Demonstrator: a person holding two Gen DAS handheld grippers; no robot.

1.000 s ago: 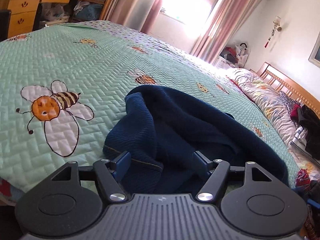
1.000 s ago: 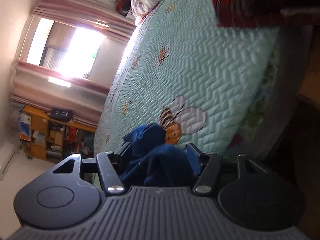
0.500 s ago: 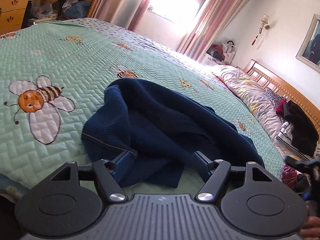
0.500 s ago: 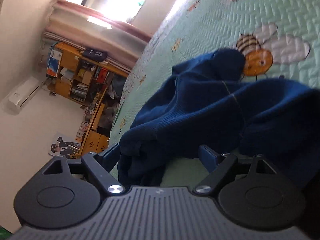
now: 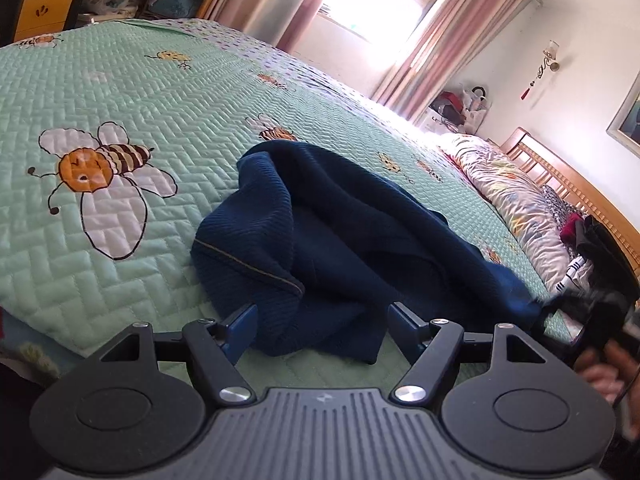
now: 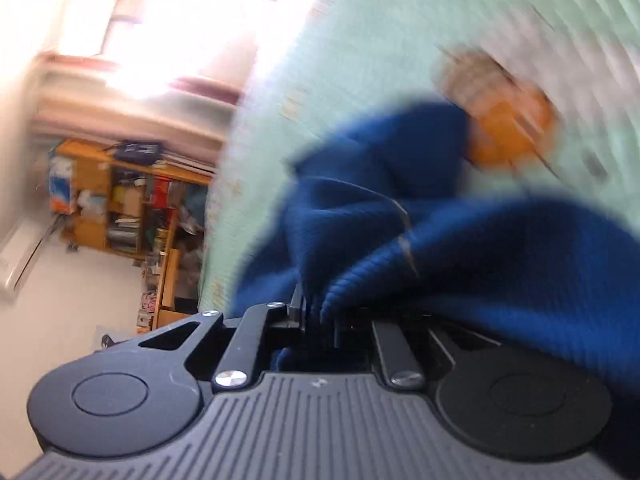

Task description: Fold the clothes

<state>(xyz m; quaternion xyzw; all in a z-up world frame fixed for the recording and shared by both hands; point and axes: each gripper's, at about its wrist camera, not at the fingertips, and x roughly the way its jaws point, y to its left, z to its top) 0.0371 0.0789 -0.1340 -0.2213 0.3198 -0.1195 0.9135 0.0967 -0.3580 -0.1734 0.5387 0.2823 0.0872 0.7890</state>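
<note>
Navy knit, first grip taken

Sweater [image 5: 344, 248] lies crumpled on the quilt [image 5: 120, 92] near the bed's edge. My right gripper [image 6: 318, 316] has just closed, pinching a fold. My left gripper [image 5: 320, 328] hangs wide, empty, by the near hem. Next, I judge: left takes a second edge, then spread flat.

No readable text, brand name, number or sign is showing in either view. A small embossed mark is sitting on the ribbed grey housing of the left gripper [image 5: 322, 322], too small to make out, and a similar faint mark is showing on the housing of the right gripper [image 6: 320, 316]. Boxes and books are crowding the wooden shelf [image 6: 120, 200], but blur is smearing any printing on them.
</note>
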